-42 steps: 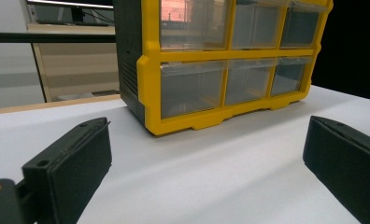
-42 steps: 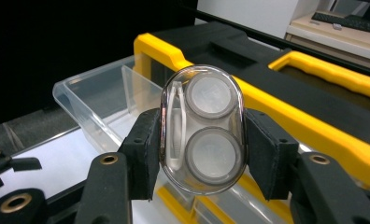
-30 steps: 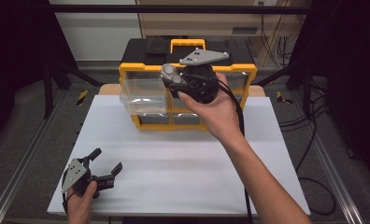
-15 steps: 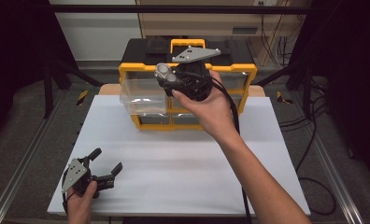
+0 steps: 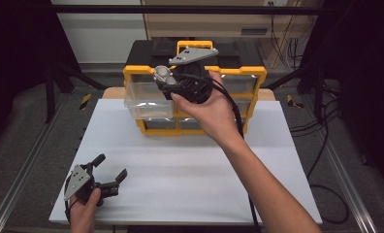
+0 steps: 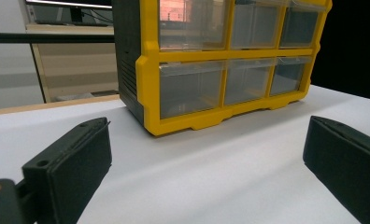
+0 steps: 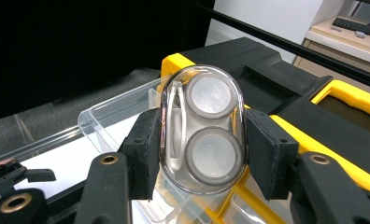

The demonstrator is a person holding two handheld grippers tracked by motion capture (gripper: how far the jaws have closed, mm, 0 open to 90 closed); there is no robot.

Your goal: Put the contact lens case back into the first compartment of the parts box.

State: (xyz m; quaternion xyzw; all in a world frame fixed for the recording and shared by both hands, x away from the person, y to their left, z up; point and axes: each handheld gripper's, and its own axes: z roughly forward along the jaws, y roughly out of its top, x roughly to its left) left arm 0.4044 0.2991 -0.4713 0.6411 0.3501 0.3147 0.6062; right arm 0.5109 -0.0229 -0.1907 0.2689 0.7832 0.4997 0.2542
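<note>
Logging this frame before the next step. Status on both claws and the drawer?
Left claw open, idle low on table. Right claw shut on clear two-cap case, above the pulled-out clear drawer of the yellow organizer. Nothing in the way.

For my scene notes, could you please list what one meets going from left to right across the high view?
Left gripper, open on the white table → pulled-out clear drawer → right gripper holding a clear oval case → yellow drawer organizer.
</note>
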